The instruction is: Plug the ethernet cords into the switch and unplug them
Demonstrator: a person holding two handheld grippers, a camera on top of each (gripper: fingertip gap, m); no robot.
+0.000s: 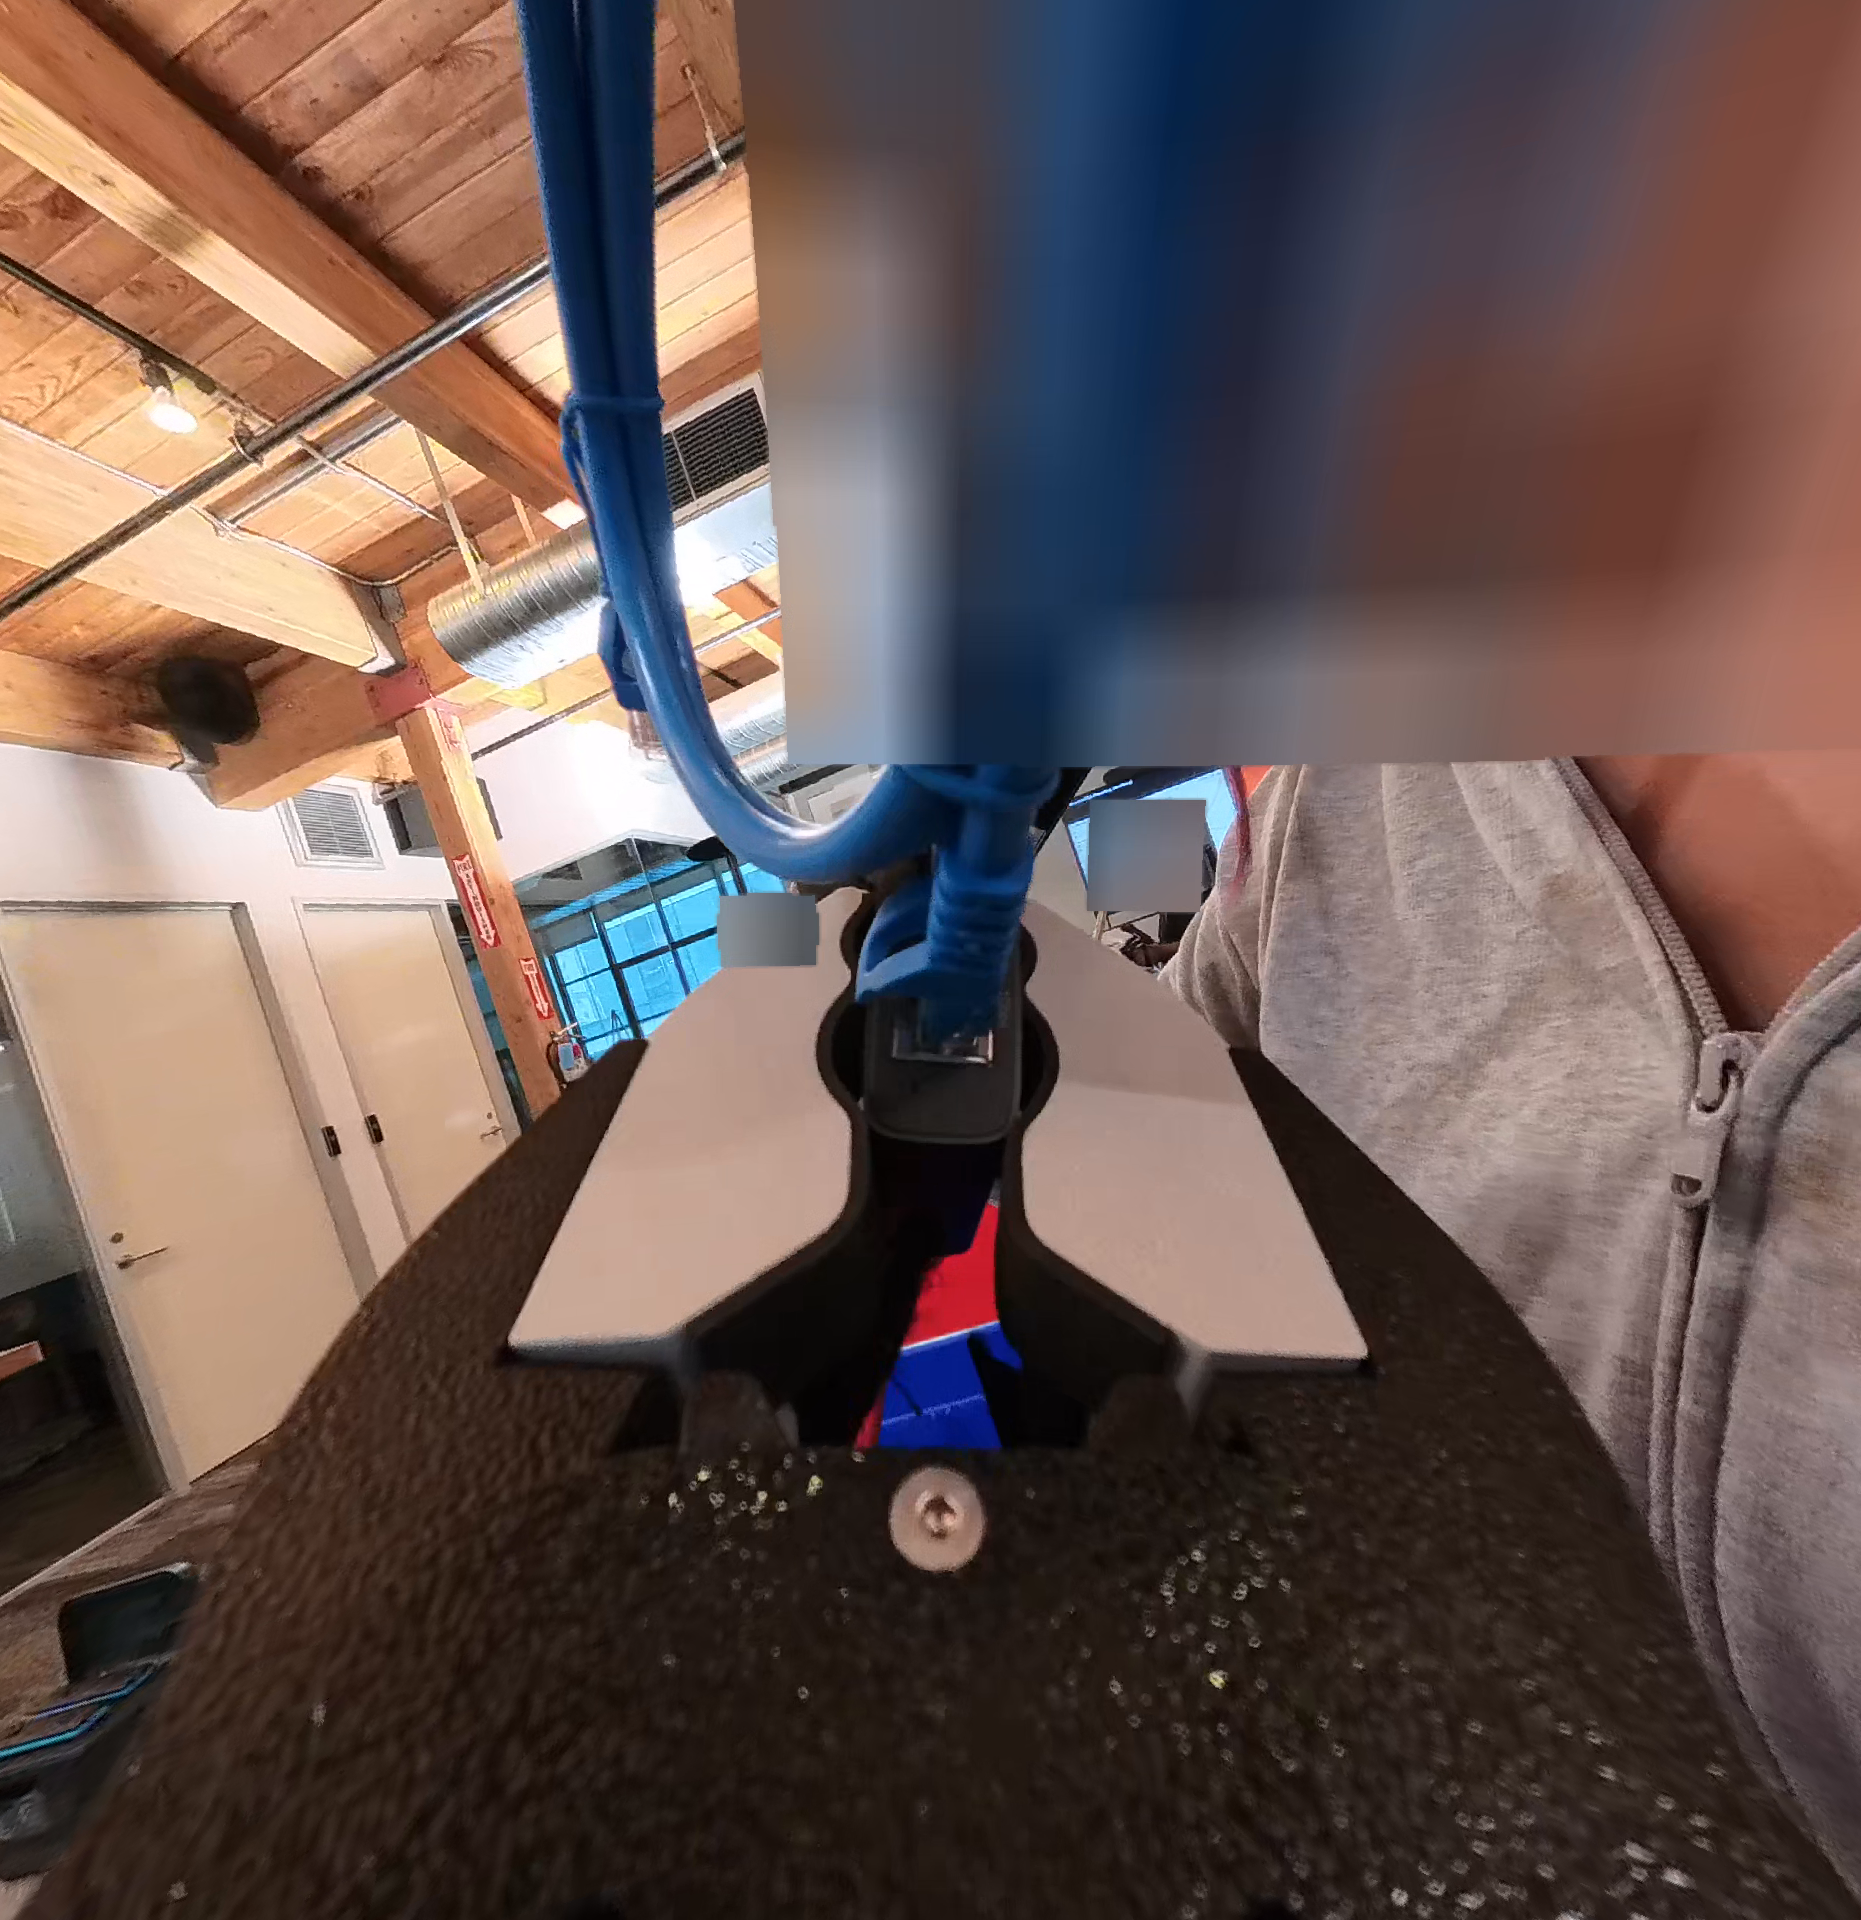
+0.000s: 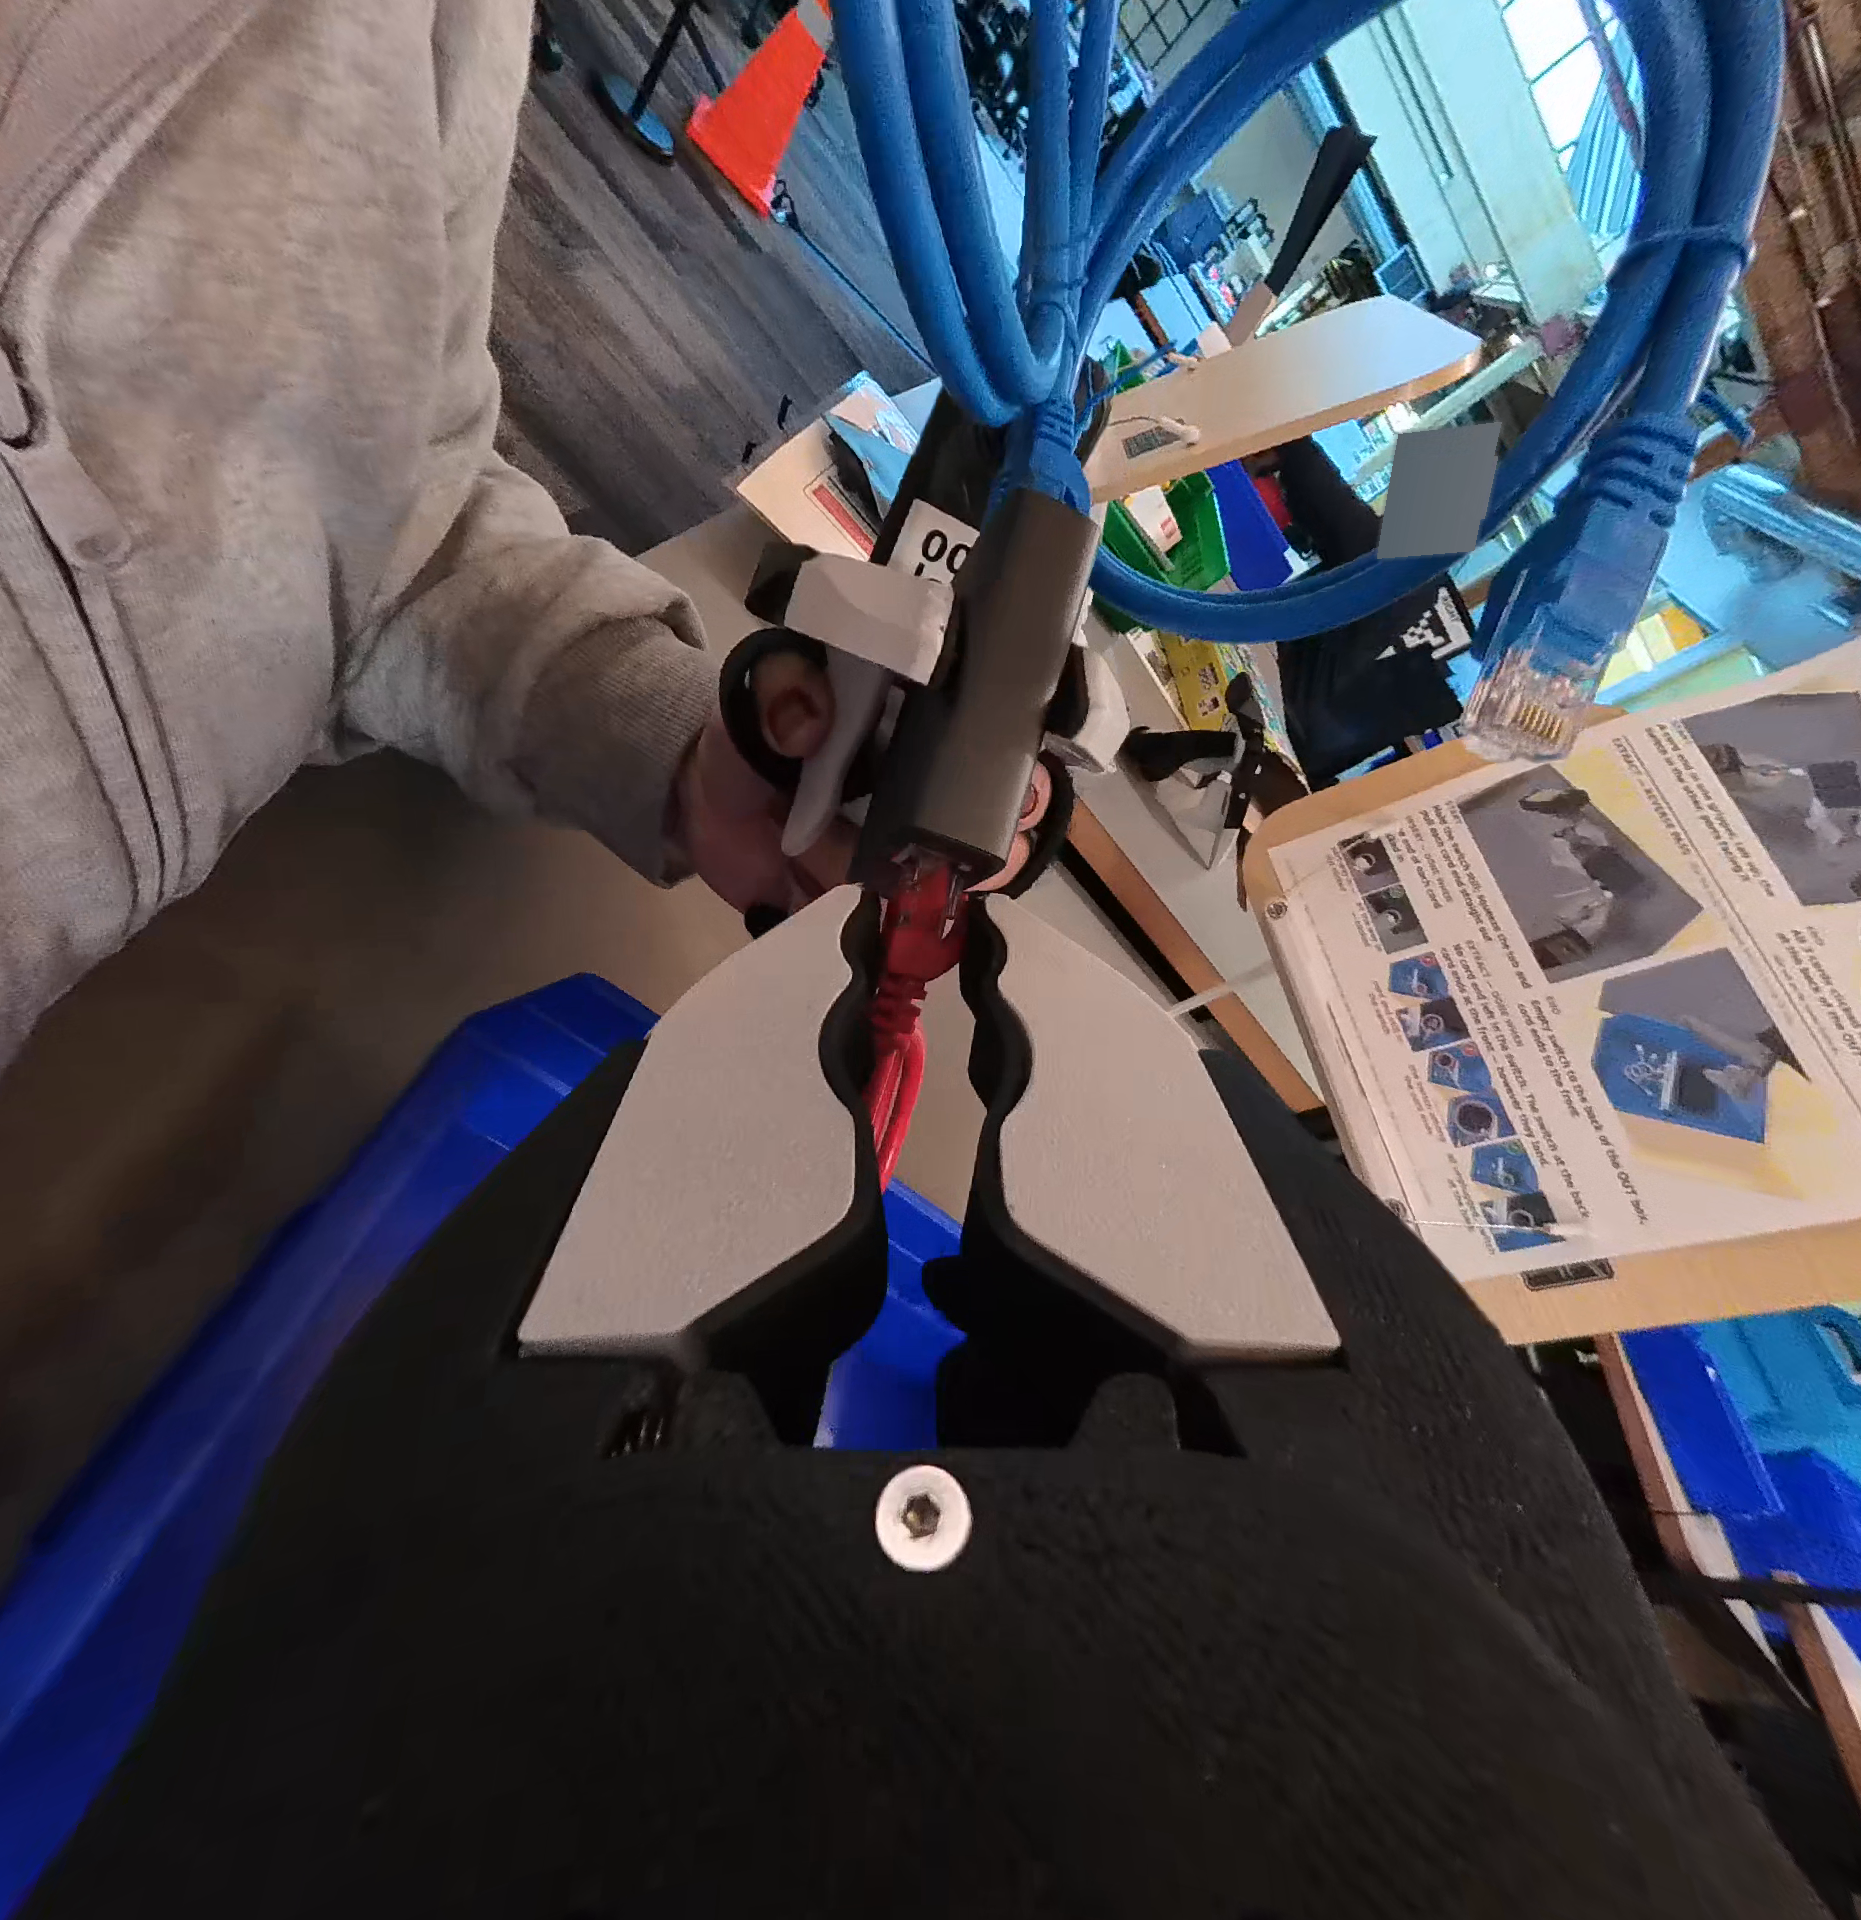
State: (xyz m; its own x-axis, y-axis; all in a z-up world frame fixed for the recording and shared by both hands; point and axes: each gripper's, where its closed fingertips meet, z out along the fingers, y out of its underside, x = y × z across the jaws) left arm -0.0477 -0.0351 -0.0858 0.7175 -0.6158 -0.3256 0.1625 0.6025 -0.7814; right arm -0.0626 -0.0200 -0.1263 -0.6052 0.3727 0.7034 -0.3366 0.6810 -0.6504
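My left gripper (image 1: 941,935) is shut on a small dark grey switch (image 1: 941,1086) and holds it up in the air. A blue ethernet cord (image 1: 635,520) loops overhead, and its plug (image 1: 967,935) sits in the switch's port facing away from me. In the right wrist view the switch (image 2: 993,675) stands lengthwise in front of my right gripper (image 2: 921,914). That gripper is shut on the plug boot of a red ethernet cord (image 2: 915,935), whose plug tip is in the switch's near port. The blue cord's other plug (image 2: 1539,665) hangs free at the right.
A person in a grey hoodie (image 2: 178,416) stands close on the left. A blue bin (image 2: 282,1299) lies below. A printed instruction sheet (image 2: 1632,987) lies on a wooden board at the right. An orange cone (image 2: 760,114) stands far off. Doors (image 1: 178,1143) are at the left. The grippers' ends are close to 4 cm from one another.
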